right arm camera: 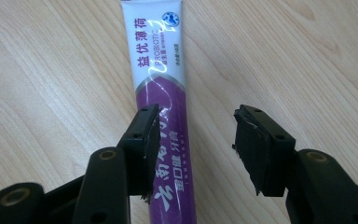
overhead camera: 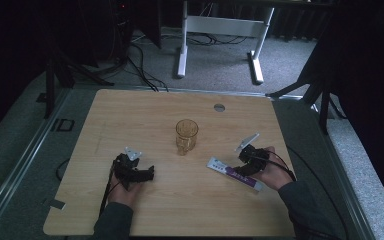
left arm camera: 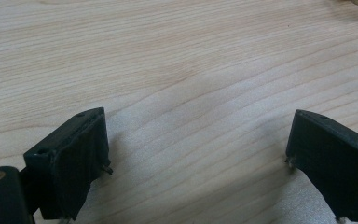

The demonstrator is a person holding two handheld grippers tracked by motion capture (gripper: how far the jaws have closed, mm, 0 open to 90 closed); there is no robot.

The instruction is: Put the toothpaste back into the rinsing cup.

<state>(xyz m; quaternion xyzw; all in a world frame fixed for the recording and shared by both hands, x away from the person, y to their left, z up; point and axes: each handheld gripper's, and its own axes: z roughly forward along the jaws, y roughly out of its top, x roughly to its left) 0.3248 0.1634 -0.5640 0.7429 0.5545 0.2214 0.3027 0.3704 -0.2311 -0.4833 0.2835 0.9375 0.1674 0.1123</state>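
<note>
Light wooden desk (overhead camera: 180, 210); an amber, patterned glass cup (overhead camera: 186, 136) stands upright near its middle, and a white-and-purple toothpaste tube (overhead camera: 232, 173) lies flat to the cup's right, near the front edge. Right gripper (right arm camera: 196, 149) low over the tube, jaws spread: one jaw overlaps the purple half, the other over bare wood beside it, nothing clasped. Left gripper (left arm camera: 198, 154) at front left, well apart from the cup, jaws wide over bare wood.

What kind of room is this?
Probably a lab or workshop set up for recording: a wooden table walled in by dark curtains, cables across grey carpet, and a white desk frame behind.
</note>
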